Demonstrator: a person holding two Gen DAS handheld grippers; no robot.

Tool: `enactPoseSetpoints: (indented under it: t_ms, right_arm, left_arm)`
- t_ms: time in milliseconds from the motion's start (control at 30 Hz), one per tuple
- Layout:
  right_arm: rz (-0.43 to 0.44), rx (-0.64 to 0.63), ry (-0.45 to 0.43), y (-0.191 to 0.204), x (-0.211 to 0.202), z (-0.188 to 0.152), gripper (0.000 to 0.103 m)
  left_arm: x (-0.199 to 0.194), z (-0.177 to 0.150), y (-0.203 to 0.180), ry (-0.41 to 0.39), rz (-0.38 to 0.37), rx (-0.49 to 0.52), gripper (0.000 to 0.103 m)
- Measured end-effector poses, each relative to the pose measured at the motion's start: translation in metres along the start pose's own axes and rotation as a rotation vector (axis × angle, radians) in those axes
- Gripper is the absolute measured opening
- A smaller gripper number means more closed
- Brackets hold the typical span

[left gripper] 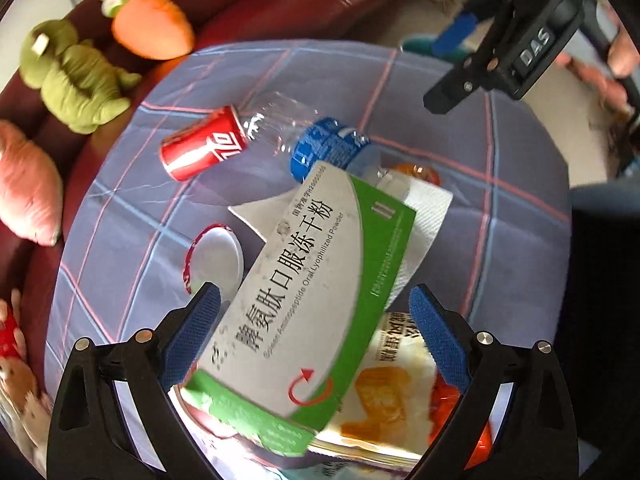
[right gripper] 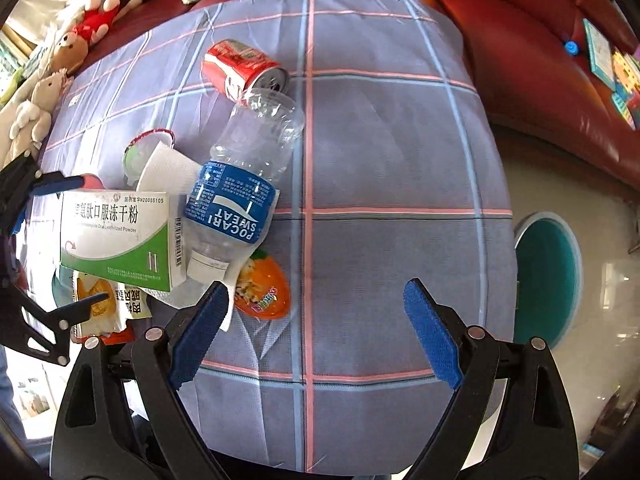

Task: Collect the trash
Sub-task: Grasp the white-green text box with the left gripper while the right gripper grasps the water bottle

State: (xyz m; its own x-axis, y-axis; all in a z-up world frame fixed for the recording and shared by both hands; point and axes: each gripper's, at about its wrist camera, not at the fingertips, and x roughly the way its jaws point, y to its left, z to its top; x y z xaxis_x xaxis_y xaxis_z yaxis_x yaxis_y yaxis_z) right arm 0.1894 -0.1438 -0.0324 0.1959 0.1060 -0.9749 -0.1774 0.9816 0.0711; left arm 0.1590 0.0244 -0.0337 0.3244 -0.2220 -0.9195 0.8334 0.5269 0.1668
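Observation:
A white-and-green medicine box [left gripper: 316, 280] lies on top of a snack packet [left gripper: 384, 392] and a white tissue [left gripper: 424, 224]. My left gripper [left gripper: 314, 296] is open and straddles the box; the left pad is at the box's edge and the right pad stands apart from it. Beyond the box lie a clear Pocari Sweat bottle [right gripper: 236, 184], a red cola can [right gripper: 240, 68], an orange jelly cup [right gripper: 264, 284] and a red-rimmed lid [left gripper: 216, 256]. My right gripper [right gripper: 316, 288] is open over bare cloth with nothing between its fingers; its left finger is next to the jelly cup.
The trash sits on a round table under a blue checked cloth [right gripper: 392, 152]. A dark red sofa [right gripper: 528, 64] with plush toys [left gripper: 76, 76] curves around the far side. A round teal bin [right gripper: 546, 280] stands on the floor past the table's right edge.

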Motion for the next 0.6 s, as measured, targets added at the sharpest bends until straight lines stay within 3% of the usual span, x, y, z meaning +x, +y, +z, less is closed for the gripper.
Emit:
enactPoseSetpoints:
  t_ms: [167, 267, 600]
  right_arm:
    - [-0.009, -0.009, 0.039, 0.003, 0.011, 0.002, 0.085]
    - [-0.024, -0.012, 0.055, 0.002, 0.015, 0.003, 0.085]
    - [0.014, -0.001, 0.023, 0.010, 0.012, 0.045, 0.085]
  left_arm:
    - [0.021, 0.002, 0.007, 0.020, 0.003, -0.021, 0.095]
    - [0.025, -0.002, 0.013, -0.012, -0.028, -0.094, 0.081]
    - [0.003, -0.016, 0.032, -0.094, 0.031, -0.258, 0.079]
